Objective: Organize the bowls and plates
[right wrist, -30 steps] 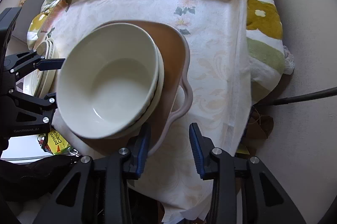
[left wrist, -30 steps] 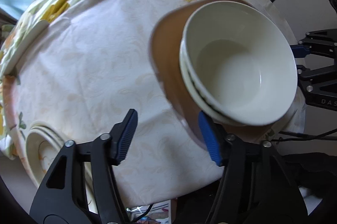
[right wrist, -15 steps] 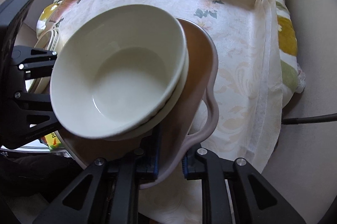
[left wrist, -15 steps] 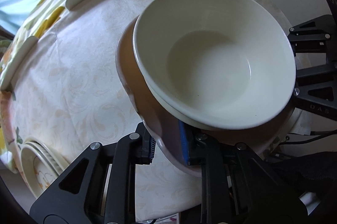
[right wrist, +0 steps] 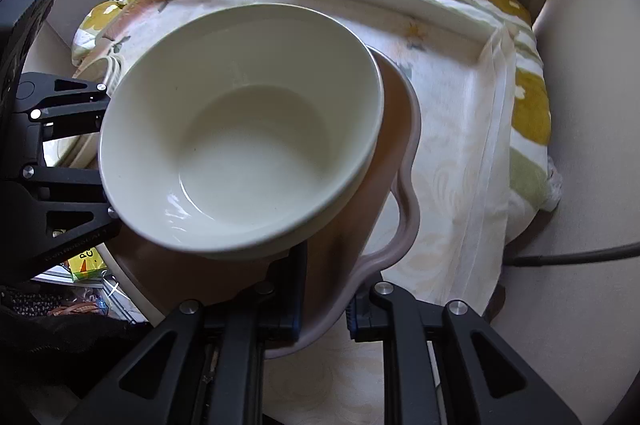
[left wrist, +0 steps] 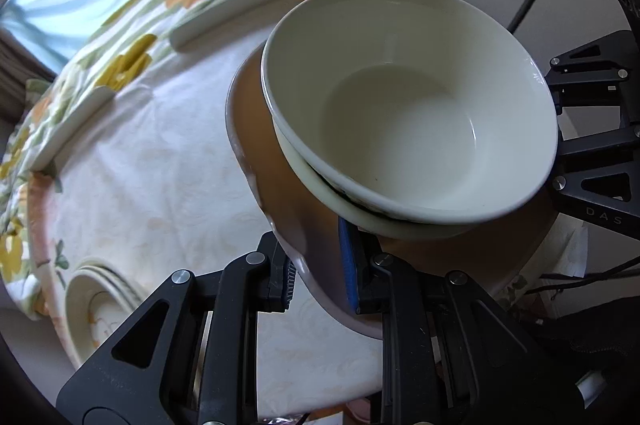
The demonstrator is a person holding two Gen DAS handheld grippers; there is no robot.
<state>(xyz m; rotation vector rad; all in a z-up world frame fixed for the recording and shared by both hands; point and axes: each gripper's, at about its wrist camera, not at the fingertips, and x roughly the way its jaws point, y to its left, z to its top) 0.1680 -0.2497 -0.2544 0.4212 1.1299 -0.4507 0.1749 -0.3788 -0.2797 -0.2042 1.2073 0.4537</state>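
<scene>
A cream glazed ceramic bowl shines glossy and smooth, nested in a second one. The brown tray beneath has a smooth, dull sheen on its pale rim. The white patterned tablecloth looks soft, matt woven fabric. Both grippers are matt black plastic with metal screws.

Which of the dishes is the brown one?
The scalloped tray under the stacked cream bowls; both claws grip its rim. The plates at the table edge are cream.
</scene>
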